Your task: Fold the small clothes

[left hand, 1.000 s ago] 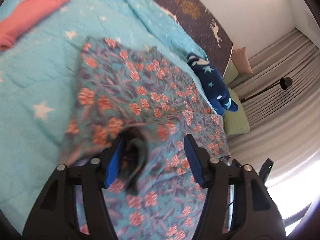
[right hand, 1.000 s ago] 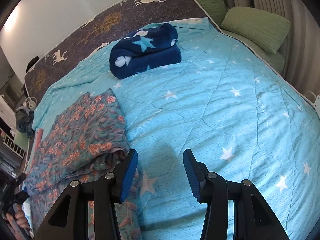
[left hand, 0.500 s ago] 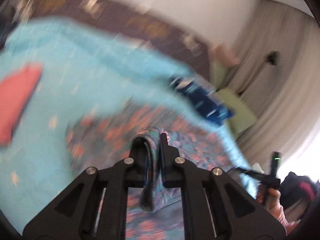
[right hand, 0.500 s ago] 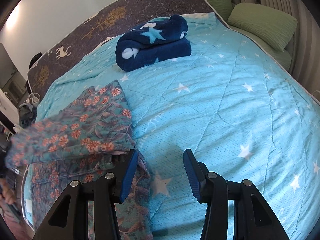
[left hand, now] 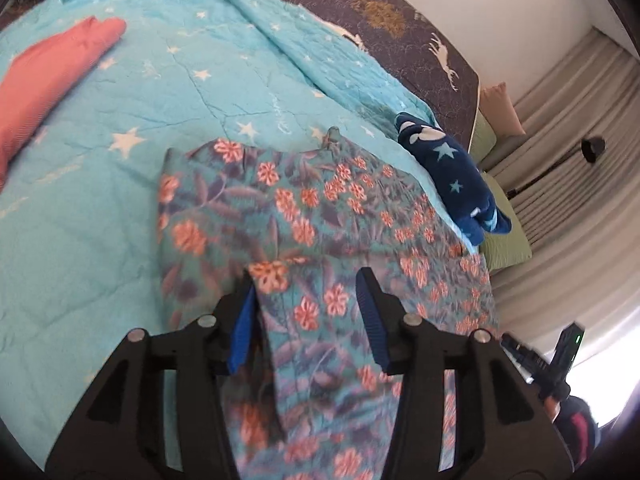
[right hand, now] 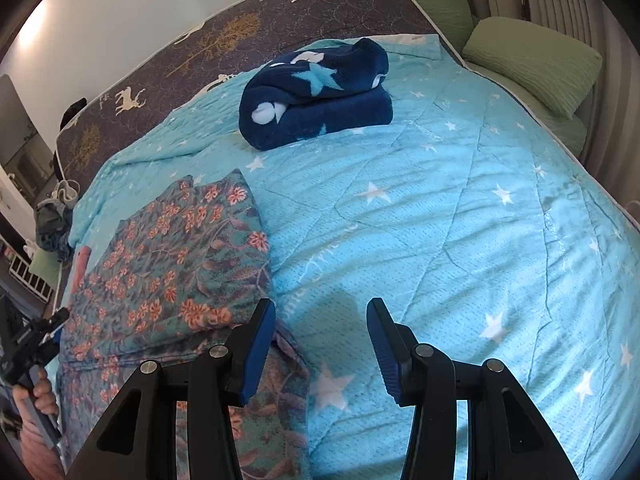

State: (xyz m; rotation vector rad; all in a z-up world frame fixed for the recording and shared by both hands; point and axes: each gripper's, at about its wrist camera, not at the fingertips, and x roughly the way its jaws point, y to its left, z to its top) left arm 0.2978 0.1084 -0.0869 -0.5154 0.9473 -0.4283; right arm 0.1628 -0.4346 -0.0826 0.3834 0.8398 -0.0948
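Observation:
A teal floral garment (left hand: 300, 200) lies on the star-patterned blue quilt (left hand: 100, 160), with one part folded over the rest. My left gripper (left hand: 306, 280) hovers just over the near fold. Its jaws are opening, and the fold's edge runs between them with neither pad pressing on it. In the right wrist view the same garment (right hand: 168, 248) lies at the left. My right gripper (right hand: 320, 308) is open above the quilt (right hand: 440, 220), nothing between its fingers, its left finger over the garment's right edge.
A folded navy star blanket (right hand: 316, 96) sits near the headboard, and also shows in the left wrist view (left hand: 452, 184). A pink folded garment (left hand: 48, 80) lies at the far left. Green pillows (right hand: 532, 64) line the bed's right side by the curtains.
Half a second ago my left gripper was shut on a raised fold of the floral garment. It has since let go, and the fold lies flat on the garment. My right gripper barely moved.

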